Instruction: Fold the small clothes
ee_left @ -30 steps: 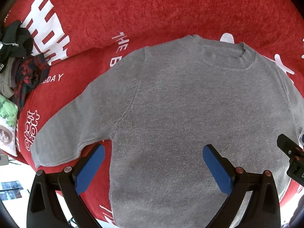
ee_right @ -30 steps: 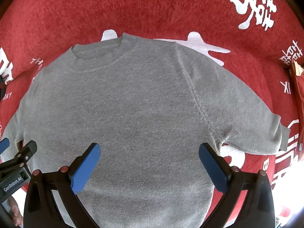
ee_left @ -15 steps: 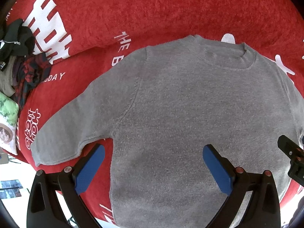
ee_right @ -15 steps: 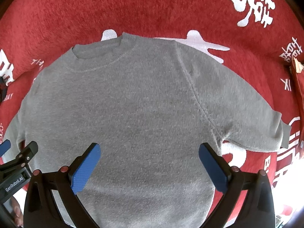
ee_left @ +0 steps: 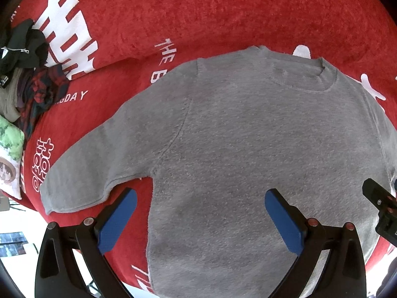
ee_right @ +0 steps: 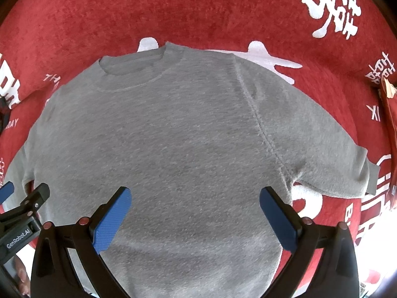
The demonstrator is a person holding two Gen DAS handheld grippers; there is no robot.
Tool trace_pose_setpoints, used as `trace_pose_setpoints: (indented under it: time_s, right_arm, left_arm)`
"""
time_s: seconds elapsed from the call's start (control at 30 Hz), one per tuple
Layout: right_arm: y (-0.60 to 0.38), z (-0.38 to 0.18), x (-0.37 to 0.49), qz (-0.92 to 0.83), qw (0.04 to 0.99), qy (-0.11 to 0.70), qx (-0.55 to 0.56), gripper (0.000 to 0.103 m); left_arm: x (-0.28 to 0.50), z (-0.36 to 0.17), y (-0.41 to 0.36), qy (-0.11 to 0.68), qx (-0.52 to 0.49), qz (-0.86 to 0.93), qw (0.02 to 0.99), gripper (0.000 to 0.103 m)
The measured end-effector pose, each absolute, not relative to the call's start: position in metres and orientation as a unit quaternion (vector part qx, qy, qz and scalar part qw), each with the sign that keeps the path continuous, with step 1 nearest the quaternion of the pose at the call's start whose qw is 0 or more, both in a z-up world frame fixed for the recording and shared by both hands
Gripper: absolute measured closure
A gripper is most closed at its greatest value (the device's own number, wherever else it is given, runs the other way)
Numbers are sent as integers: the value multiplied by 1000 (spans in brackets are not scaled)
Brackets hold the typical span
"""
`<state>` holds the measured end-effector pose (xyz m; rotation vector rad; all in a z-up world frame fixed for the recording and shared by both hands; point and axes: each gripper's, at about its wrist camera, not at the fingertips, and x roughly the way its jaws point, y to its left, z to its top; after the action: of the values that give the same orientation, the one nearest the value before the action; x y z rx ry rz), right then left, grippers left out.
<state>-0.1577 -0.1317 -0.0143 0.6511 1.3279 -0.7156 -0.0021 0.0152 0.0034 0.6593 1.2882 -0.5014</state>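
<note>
Grey knit sweater (ee_left: 260, 149) lay flat, unfolded, on the red printed blanket (ee_left: 198, 12), barely shifted since a second earlier, while left gripper (ee_left: 201, 213) and right gripper (ee_right: 196, 211) hovered spread wide, folding unstarted.

sweater (ee_left: 260, 149): plain grey | blanket (ee_left: 223, 12): red, white lettering | fingers (ee_right: 111, 218): blue pads

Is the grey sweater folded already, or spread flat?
Spread flat: the grey sweater lies open, both sleeves out to the sides, collar visible.
</note>
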Motion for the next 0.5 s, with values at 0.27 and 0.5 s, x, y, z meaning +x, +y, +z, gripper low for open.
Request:
trace_pose_setpoints:
  time_s: [0.27, 0.5]
  right_arm:
    - [-126, -13, -157, -320, 681, 594, 285, 0]
    - [-125, -11, -157, -321, 682, 594, 283, 0]
  left_arm:
    - [0, 3, 20, 585, 294, -226, 722, 0]
    - [3, 6, 22, 583, 289, -226, 725, 0]
